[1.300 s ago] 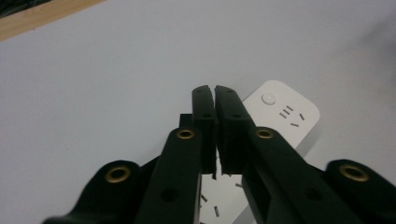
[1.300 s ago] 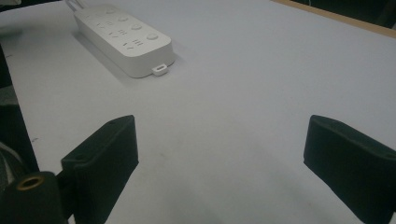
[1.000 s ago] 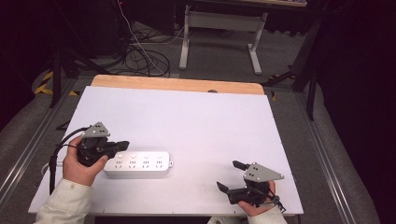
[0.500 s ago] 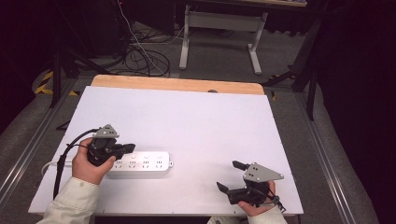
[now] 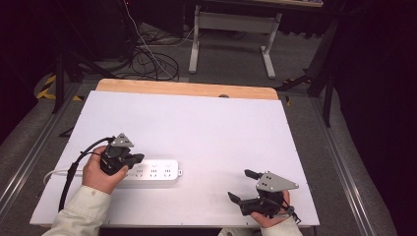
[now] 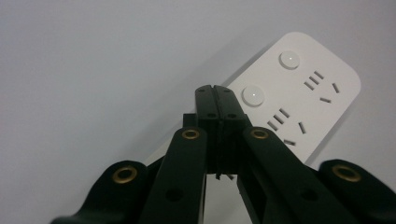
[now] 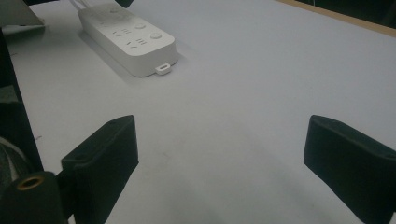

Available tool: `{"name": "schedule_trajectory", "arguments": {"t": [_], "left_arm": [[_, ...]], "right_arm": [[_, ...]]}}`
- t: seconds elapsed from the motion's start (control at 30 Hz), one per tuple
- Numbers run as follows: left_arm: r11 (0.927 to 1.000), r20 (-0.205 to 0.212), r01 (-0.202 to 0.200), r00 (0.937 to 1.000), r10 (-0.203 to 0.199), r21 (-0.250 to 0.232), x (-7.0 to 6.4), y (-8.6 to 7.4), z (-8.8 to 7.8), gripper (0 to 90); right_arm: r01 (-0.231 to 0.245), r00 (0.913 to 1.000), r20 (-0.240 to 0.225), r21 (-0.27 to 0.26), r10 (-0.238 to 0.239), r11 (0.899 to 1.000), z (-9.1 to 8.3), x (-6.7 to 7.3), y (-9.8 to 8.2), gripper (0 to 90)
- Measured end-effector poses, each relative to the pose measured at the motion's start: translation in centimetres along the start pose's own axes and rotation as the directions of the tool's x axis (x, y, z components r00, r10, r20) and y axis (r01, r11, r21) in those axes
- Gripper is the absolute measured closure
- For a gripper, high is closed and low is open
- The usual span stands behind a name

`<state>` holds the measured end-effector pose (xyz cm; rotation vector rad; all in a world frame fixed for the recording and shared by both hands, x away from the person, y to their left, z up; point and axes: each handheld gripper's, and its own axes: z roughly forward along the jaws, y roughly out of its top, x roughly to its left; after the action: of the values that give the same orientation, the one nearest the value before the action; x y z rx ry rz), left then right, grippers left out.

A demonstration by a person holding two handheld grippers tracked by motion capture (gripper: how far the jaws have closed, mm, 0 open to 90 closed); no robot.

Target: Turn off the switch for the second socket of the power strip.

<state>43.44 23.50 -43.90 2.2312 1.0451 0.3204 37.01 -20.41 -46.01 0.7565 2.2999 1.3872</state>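
A white power strip point(image 5: 158, 172) with round buttons and several sockets lies on the white table point(image 5: 196, 128), front left. My left gripper point(image 5: 139, 158) is shut with nothing between its fingers. It hangs over the strip's left end. In the left gripper view its closed tips point(image 6: 216, 91) sit just beside a round button on the strip point(image 6: 299, 98); I cannot tell whether they touch it. My right gripper point(image 5: 239, 185) stands open near the table's front right, holding nothing. In the right gripper view its jaws point(image 7: 224, 144) are wide apart over bare table, with the strip point(image 7: 128, 39) farther off.
The strip's white cord point(image 5: 54, 173) runs off to the left table edge. A wooden board edge point(image 5: 187, 89) borders the far side of the table. Beyond it, on the floor, are cables point(image 5: 152, 61) and a desk frame point(image 5: 231, 29).
My left hand has moved right and down, bringing its shut gripper over the strip's left end. The right hand and the strip have stayed put.
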Motion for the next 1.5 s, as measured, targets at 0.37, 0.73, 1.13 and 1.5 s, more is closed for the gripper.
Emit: {"name": "schedule_trajectory", "arguments": {"t": [0.37,0.73,1.13,1.5], "left_arm": [[0.999,-0.019,-0.015,0.9997,0.016,0.042,-0.16,-0.07,0.37,90.0],[0.9972,-0.017,-0.025,0.9995,0.027,0.071,-0.22,-0.08,0.72,90.0],[0.9974,-0.021,-0.025,0.9994,0.026,0.068,-0.24,-0.23,0.85,90.0],[0.9977,-0.023,-0.024,0.9994,0.025,0.064,-0.22,-0.41,0.97,90.0]], "right_arm": [[-0.003,1.0,-0.007,0.001,0.003,1.0,0.04,0.01,-0.01,10.6],[-0.006,0.9999,-0.012,0.0,0.006,1.0,0.04,-0.03,-0.04,10.5],[-0.006,0.9999,-0.014,0.0,0.006,1.0,0.07,-0.05,-0.07,10.5],[-0.005,0.9999,-0.014,0.002,0.006,1.0,0.06,-0.01,-0.07,10.5]]}}
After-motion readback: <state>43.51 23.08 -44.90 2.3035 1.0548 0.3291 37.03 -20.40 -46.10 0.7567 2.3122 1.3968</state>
